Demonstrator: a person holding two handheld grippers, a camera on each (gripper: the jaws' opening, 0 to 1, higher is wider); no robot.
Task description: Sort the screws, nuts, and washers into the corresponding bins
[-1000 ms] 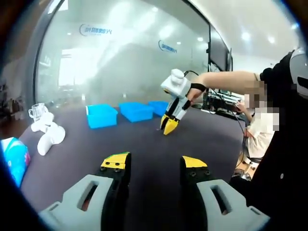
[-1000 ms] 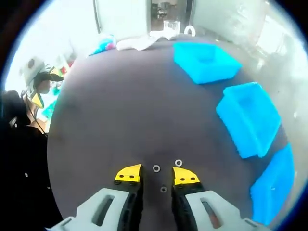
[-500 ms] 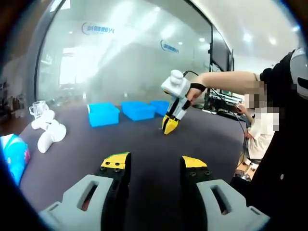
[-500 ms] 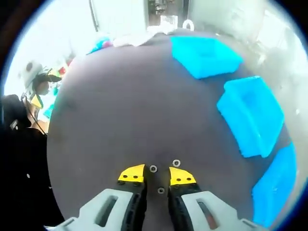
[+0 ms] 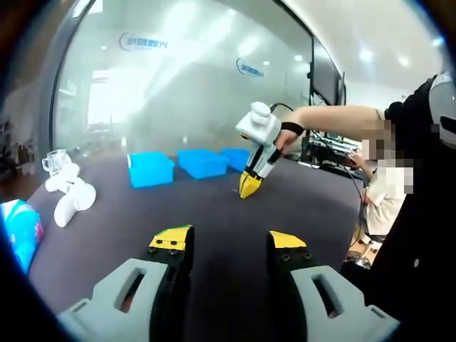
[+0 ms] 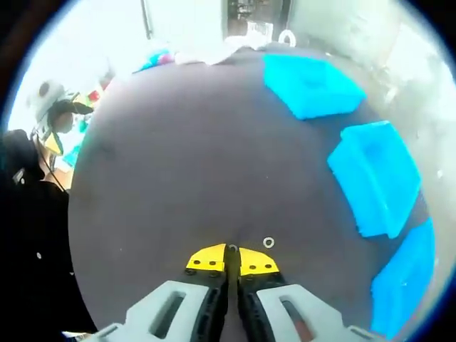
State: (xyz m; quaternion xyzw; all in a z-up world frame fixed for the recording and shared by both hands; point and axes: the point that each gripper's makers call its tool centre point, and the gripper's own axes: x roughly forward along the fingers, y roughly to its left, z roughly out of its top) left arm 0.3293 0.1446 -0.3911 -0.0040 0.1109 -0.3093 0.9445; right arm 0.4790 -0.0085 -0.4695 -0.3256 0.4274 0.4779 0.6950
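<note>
Right claw: the right gripper (image 6: 232,256), with grey jaws and yellow tips, is pressed almost together at the dark table top (image 6: 178,157); a small metal ring, apparently a washer (image 6: 232,248), sits right at the tip gap. Whether it is actually pinched is too small to tell.
Same claw from across: in the left gripper view the right gripper (image 5: 249,187) points steeply down, with its tips at the table surface.
Left claw: the left gripper (image 5: 226,246) is spread wide, carries nothing and hangs over bare table, well apart from the work.
Loose part: a second small silver washer (image 6: 268,242) lies flat just beside the right tips, toward the bins.
Bins: three bright blue plastic bins stand in a curved row on the far side, the farthest bin (image 6: 312,85), the middle bin (image 6: 376,185) and the nearest bin (image 6: 406,278). Their contents cannot be made out.
Step in hand: picking one washer off the table, by my reading.
Doing it well: keep the tips low and square to the surface so the thin ring does not skate out. Lift straight up, slowly, to avoid nudging the neighbouring washer. Confirm the grip before swinging toward a bin.
</note>
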